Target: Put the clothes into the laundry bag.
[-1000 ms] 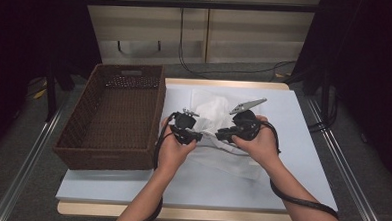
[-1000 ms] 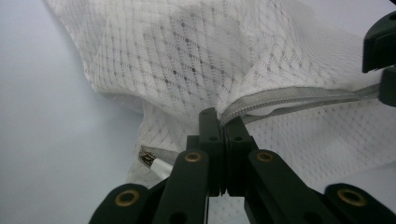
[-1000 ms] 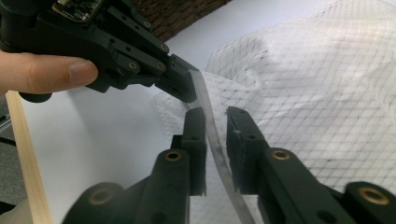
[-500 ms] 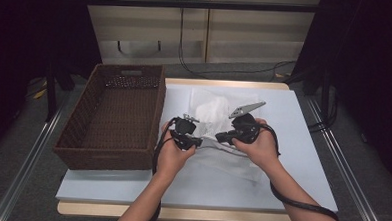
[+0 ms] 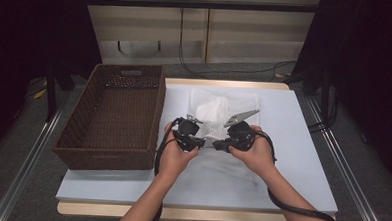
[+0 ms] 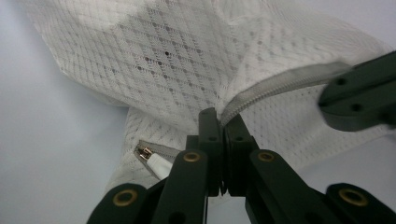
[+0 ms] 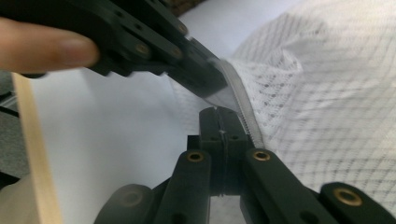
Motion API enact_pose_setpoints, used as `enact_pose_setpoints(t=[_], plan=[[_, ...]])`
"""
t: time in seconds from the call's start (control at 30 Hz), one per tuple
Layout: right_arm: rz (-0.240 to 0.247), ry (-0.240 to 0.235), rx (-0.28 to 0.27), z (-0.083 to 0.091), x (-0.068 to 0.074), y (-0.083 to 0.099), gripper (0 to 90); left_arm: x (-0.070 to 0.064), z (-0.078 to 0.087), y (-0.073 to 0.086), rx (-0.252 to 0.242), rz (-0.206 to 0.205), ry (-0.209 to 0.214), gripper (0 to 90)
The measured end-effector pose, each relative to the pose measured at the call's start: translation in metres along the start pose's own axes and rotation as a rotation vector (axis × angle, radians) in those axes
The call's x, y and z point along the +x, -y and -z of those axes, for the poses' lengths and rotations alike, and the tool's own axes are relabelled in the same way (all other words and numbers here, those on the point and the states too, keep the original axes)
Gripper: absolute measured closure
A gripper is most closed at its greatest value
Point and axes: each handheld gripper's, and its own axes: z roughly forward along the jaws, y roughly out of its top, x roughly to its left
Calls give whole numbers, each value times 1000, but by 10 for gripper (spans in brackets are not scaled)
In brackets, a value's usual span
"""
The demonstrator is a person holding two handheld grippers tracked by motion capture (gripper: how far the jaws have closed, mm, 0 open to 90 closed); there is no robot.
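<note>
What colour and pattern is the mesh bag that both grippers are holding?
The mesh bag is white, with a diamond-shaped net weave and a grey zipper; the left gripper view shows it best.

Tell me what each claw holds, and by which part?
Both the left claw and right claw grip the white mesh bag by its zipper edge.

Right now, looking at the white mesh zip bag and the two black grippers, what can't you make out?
- High view: the white mesh zip bag is partly covered by both hands, so the near edge is hidden.
- Left gripper view: the zipper tape runs behind the right gripper; its far end is hidden.
- Right gripper view: the left gripper is blurred, so its grip is unclear.
</note>
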Motion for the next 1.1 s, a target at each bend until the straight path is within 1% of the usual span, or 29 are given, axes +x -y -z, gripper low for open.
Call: enact_pose_setpoints(t=[0.07,0.1,0.17,0.2,0.23,0.27,0.3,0.37,0.4,0.43,0.5,0.53,0.57,0.6,0.63,0.7,0.73,0.77,0.8,0.83,0.9,0.97,1.03,1.1], plan=[[-2,21,12,-7,-3,2,900,-1,-1,1,0,11,0,883],[-4,20,17,-10,-6,2,900,-1,-1,1,1,8,2,883],[-9,33,24,-16,-10,2,900,0,-1,2,1,7,15,883],[-11,39,25,-20,-11,2,900,0,-1,2,-6,16,15,883],[-17,39,27,-23,-13,2,900,0,-1,3,-9,23,24,883],[-8,45,28,-26,-14,1,900,-1,-1,3,-9,19,24,883],[-4,61,33,-30,-15,1,900,-1,-1,3,-1,19,30,884],[-11,63,40,-37,-17,1,900,-2,-2,4,-2,17,42,884],[-11,63,40,-37,-17,1,900,-2,-2,4,-2,17,42,885],[-7,73,42,-44,-21,2,900,-2,-2,5,7,16,52,885],[-15,84,51,-48,-22,3,900,0,-3,6,8,18,54,886],[-4,89,46,-50,-24,3,900,1,-3,6,10,21,54,886],[-8,94,50,-52,-25,3,900,0,-4,7,4,30,51,886],[0,105,51,-54,-28,3,900,1,-4,8,9,28,55,886],[-9,107,48,-55,-29,3,900,1,-4,8,15,22,52,886],[-6,116,42,-58,-33,2,900,0,-4,8,19,19,54,887],[-8,120,45,-59,-34,1,900,0,-5,8,26,22,62,888],[-7,137,54,-59,-34,0,900,0,-5,9,28,18,63,888],[2,137,50,-59,-36,-2,900,0,-6,9,29,18,60,889],[3,150,49,-59,-37,-3,900,0,-6,9,30,18,61,889],[-5,176,46,-57,-41,-4,900,1,-6,10,39,15,70,890],[-21,192,40,-56,-45,-4,900,1,-7,10,40,20,74,890],[-46,201,39,-54,-49,-4,900,1,-6,10,36,19,73,889],[-55,181,26,-52,-50,-2,900,1,-6,10,27,18,60,885]])
